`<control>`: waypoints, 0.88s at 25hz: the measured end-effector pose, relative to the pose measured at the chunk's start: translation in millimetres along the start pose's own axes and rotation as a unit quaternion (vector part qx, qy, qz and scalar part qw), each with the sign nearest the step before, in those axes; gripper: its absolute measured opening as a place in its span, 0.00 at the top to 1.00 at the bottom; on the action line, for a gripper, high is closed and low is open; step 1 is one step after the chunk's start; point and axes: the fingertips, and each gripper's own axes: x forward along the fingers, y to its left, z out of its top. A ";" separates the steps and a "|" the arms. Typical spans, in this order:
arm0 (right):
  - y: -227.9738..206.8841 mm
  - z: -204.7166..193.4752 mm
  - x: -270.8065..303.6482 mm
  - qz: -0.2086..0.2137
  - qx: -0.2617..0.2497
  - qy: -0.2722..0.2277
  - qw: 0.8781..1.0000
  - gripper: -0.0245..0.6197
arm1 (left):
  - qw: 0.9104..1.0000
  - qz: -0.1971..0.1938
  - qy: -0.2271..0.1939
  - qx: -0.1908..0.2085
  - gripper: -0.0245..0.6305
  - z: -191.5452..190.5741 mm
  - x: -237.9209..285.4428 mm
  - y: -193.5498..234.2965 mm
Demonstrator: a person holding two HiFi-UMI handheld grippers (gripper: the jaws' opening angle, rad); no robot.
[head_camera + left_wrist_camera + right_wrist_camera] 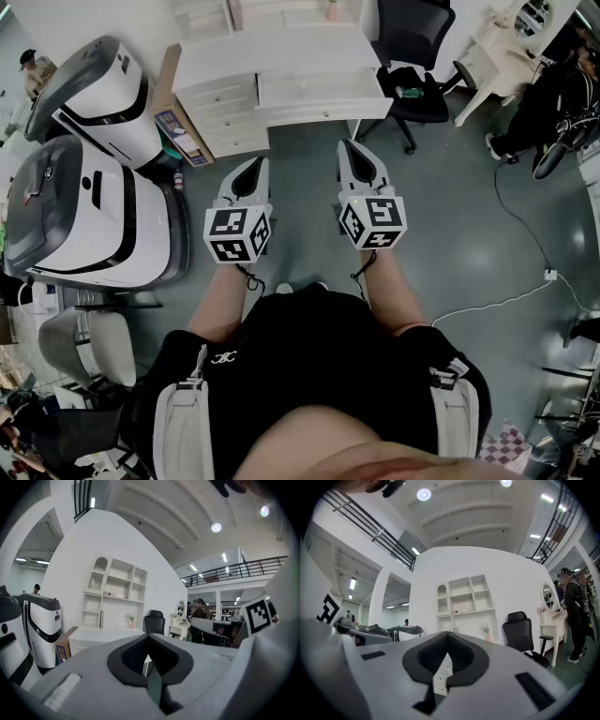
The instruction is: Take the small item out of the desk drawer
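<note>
We held the left tongs [255,164] and right tongs [353,148] pressed together, pinching nothing, over the grey floor [450,216] short of the white worktop [272,58]. Its drawers [223,105] showed only their fronts; the small item was hidden from every view.

The right gripper [447,637] is closed: its grey jaws meet at the tips and the black pads [461,656] enclose nothing. Through the narrow opening below the tips, white drawer fronts [440,677] of the table are visible. Behind them a white shelf unit [464,597] stands against the wall, with a small vase [488,632] just below it. A black office chair [519,632] stands to the right, beside a white vanity with an oval mirror [547,597]. A person [574,616] in dark clothing stands at the right edge. Grey-and-white machines [401,631] are at the left.
</note>
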 end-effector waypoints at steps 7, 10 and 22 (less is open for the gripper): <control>-1.9 -1.4 -7.5 -0.006 -0.009 0.004 1.000 0.97 | 1.000 -0.006 0.000 0.002 0.94 1.5 1.3 -12.8; -0.8 -1.1 -6.2 -0.010 -0.011 0.003 1.000 0.97 | 1.000 -0.012 0.000 0.003 0.94 1.8 4.2 -13.0; 5.1 -6.3 0.6 -0.035 -0.016 0.007 0.999 0.97 | 0.999 -0.042 0.003 0.005 0.94 0.0 13.0 -6.2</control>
